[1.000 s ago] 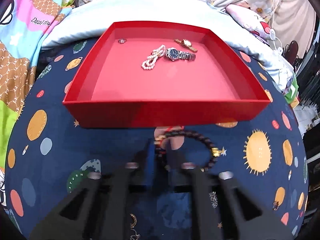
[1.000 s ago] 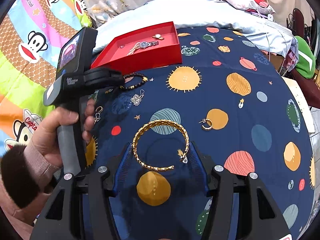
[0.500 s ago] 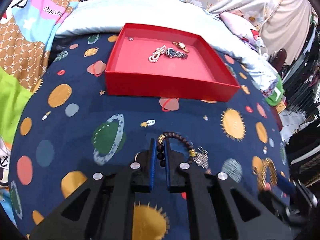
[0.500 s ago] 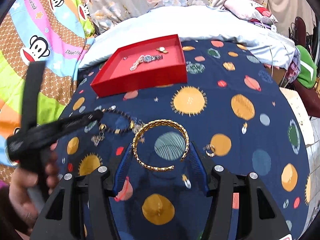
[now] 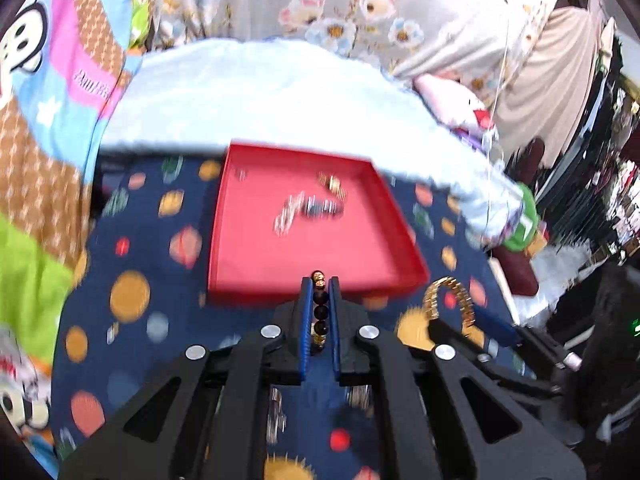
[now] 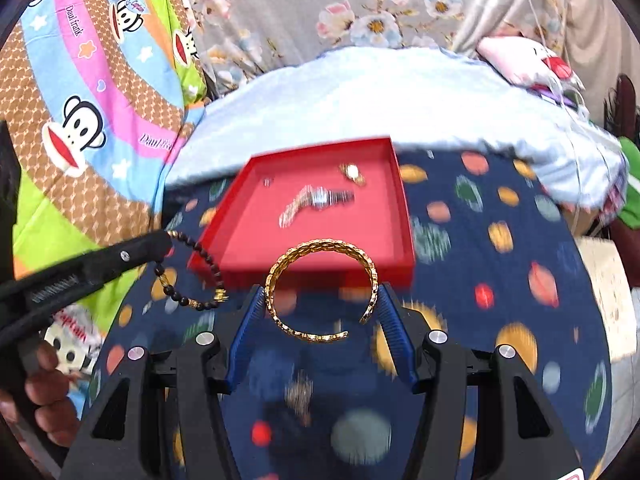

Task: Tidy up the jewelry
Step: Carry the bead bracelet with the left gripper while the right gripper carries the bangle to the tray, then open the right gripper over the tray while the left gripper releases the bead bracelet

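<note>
Right wrist view: our right tongs (image 6: pixel 322 304) grip the gold bangle (image 6: pixel 322 290), our left tongs (image 5: pixel 320 312) clamp the beaded bracelet (image 5: pixel 319 312); the red tray (image 6: pixel 404 216) lies just ahead of both.

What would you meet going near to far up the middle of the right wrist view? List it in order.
right gripper → gold bangle clamped between its pads → near wall of the red tray → silver watch inside the tray → pale blue blanket → floral curtain.
</note>
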`<action>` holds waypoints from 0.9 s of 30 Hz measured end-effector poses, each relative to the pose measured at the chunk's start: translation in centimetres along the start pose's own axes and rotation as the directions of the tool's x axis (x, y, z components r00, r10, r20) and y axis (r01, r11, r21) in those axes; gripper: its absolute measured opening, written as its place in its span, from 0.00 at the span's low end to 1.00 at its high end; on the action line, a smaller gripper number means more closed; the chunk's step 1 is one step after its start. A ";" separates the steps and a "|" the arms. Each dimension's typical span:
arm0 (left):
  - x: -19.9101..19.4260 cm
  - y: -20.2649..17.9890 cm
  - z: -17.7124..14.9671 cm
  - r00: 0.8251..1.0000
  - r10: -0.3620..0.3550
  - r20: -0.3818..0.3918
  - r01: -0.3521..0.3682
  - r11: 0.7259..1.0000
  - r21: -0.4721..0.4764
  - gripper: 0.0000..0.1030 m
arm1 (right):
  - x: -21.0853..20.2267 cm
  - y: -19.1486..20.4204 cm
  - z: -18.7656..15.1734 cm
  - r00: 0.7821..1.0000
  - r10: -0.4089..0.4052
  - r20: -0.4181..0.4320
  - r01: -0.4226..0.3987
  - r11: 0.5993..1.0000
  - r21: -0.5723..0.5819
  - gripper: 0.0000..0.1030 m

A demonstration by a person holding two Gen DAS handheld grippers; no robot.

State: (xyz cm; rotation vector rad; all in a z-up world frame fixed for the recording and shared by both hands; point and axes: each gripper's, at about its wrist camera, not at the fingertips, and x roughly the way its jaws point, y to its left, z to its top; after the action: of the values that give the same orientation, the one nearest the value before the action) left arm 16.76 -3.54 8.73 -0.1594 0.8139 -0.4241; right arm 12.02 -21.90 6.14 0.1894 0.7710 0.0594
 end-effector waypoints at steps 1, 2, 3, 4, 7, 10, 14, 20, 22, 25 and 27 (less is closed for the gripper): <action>0.3 0.0 1.0 1.000 -0.001 0.014 0.001 1.000 -0.002 0.07 | 0.5 0.0 0.8 1.000 0.002 0.006 -0.002 1.000 -0.003 0.54; 0.7 0.0 1.9 1.000 0.000 0.027 0.000 1.000 -0.002 0.07 | 1.4 0.0 2.1 1.000 0.003 0.015 -0.003 1.000 -0.006 0.54; 1.3 0.0 2.9 0.999 0.010 0.046 -0.010 1.000 0.004 0.07 | 2.1 0.0 3.0 1.000 0.004 0.020 -0.004 1.000 -0.007 0.54; 2.0 0.0 3.7 0.998 0.015 0.057 -0.016 1.000 0.008 0.07 | 3.0 -0.1 3.9 1.000 0.005 0.024 -0.005 1.000 -0.004 0.54; 4.7 0.4 5.1 0.998 0.032 0.050 -0.032 0.999 -0.001 0.07 | 5.8 -0.4 6.0 1.000 -0.001 0.019 0.001 1.000 0.000 0.54; 7.7 1.1 5.6 0.998 0.050 0.025 -0.050 0.999 -0.003 0.07 | 9.1 -0.9 7.0 1.000 -0.023 -0.013 0.023 1.000 0.003 0.54; 10.8 2.6 5.1 0.998 0.055 -0.019 -0.056 0.998 -0.033 0.07 | 12.6 -1.4 7.0 0.997 -0.038 -0.066 0.039 0.999 0.016 0.54; 12.9 4.0 3.9 0.996 0.072 -0.055 -0.075 0.996 -0.055 0.07 | 14.9 -1.8 5.8 0.993 -0.054 -0.110 0.056 0.998 0.017 0.55; 13.1 4.1 3.7 0.996 0.075 -0.048 -0.077 0.995 -0.056 0.07 | 15.4 -1.9 5.6 0.991 -0.042 -0.124 0.044 0.999 0.017 0.55; 13.1 4.1 3.4 0.995 0.088 -0.040 -0.090 0.995 -0.051 0.22 | 15.3 -1.5 5.4 0.991 -0.064 -0.115 0.063 0.998 -0.009 0.56; 12.5 4.0 3.2 0.993 0.117 -0.029 -0.118 0.992 -0.045 0.40 | 14.3 -1.4 5.4 0.993 -0.075 -0.088 0.075 0.997 -0.002 0.56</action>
State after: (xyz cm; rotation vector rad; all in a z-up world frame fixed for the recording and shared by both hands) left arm 27.93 -5.27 1.34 -0.1481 0.8549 -0.2968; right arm 26.03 -22.35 -0.23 0.1593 0.8650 -0.0039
